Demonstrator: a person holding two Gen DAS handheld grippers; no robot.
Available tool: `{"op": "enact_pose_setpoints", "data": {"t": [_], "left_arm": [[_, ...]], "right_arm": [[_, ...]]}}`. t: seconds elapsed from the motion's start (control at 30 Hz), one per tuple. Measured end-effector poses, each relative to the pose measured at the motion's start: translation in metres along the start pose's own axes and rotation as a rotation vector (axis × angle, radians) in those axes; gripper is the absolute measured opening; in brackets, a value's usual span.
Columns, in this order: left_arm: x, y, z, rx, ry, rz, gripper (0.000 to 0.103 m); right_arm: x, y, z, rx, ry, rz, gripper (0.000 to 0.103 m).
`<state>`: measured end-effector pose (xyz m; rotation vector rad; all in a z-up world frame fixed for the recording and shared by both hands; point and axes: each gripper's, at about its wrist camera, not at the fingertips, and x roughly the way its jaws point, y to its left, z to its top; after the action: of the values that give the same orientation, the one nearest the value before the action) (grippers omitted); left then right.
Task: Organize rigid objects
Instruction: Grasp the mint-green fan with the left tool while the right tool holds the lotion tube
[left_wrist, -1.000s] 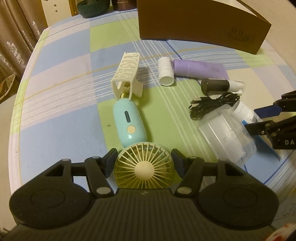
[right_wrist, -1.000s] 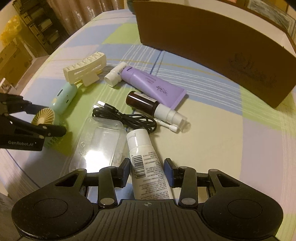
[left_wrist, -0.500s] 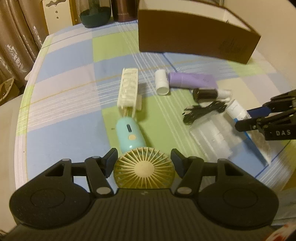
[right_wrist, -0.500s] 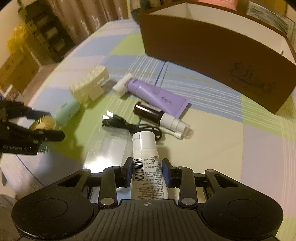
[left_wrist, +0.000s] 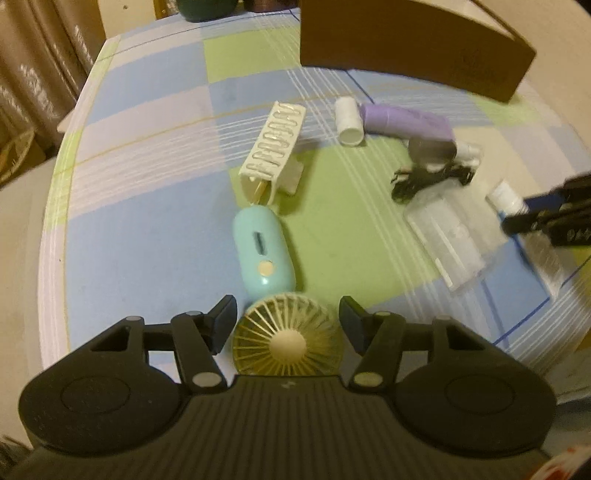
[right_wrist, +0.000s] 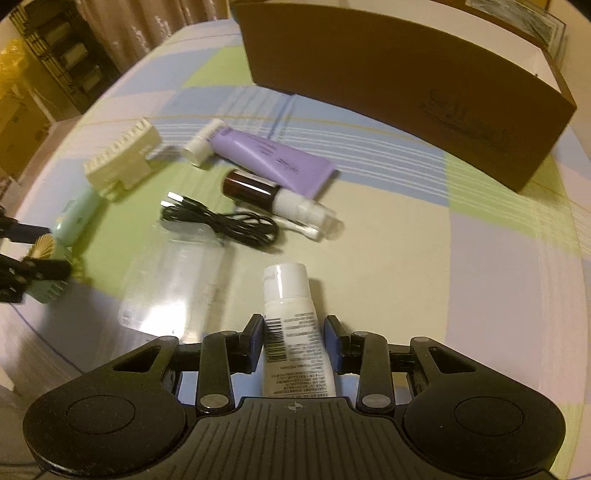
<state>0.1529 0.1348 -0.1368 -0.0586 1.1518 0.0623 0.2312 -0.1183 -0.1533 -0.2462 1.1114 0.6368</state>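
Observation:
A small hand fan lies partly between my left gripper's (left_wrist: 284, 314) fingers: its cream round head (left_wrist: 286, 339) is in the jaws and its teal handle (left_wrist: 264, 254) points away over the table. The jaws are closing on the head and carry it. The right wrist view shows this gripper (right_wrist: 37, 249) at the far left with the fan (right_wrist: 42, 247). My right gripper (right_wrist: 293, 325) is shut on a white squeeze tube (right_wrist: 288, 295) with a barcode, cap pointing forward, raised off the cloth. In the left wrist view the tube's cap (left_wrist: 508, 197) sticks out of the right gripper (left_wrist: 532, 214).
On the checked tablecloth lie a cream hair clip (right_wrist: 122, 162), a purple tube (right_wrist: 273, 158), a dark spray bottle (right_wrist: 255, 188), a black cable (right_wrist: 229, 221) and a clear plastic case (right_wrist: 181, 280). A brown open box (right_wrist: 406, 81) stands at the back. The table's rounded edge (left_wrist: 55, 258) is at the left.
My right gripper has closed on the white tube and drawn it back from the cable. My left gripper has risen a little with the fan head between its jaws.

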Motion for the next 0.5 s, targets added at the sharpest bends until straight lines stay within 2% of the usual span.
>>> {"op": "enact_pose_setpoints", "data": {"t": [0.13, 0.23, 0.27, 0.4, 0.5], "left_arm": [[0.001, 0.008, 0.011, -0.069, -0.013, -0.008, 0.058], [0.011, 0.007, 0.015, -0.070, 0.006, 0.018, 0.044], [0.015, 0.008, 0.016, -0.078, 0.016, 0.022, 0.037], [0.024, 0.004, 0.016, -0.060, 0.029, 0.048, 0.030], [0.023, -0.001, 0.014, -0.029, 0.029, 0.063, 0.030]], "right_arm": [[0.001, 0.003, 0.000, -0.014, -0.001, -0.013, 0.038], [0.002, 0.008, -0.001, -0.038, -0.004, -0.031, 0.038], [0.003, 0.009, -0.001, -0.042, -0.005, -0.035, 0.038], [0.005, 0.012, -0.003, -0.058, -0.009, -0.053, 0.037], [0.004, 0.013, -0.004, -0.054, -0.017, -0.059, 0.034]]}}
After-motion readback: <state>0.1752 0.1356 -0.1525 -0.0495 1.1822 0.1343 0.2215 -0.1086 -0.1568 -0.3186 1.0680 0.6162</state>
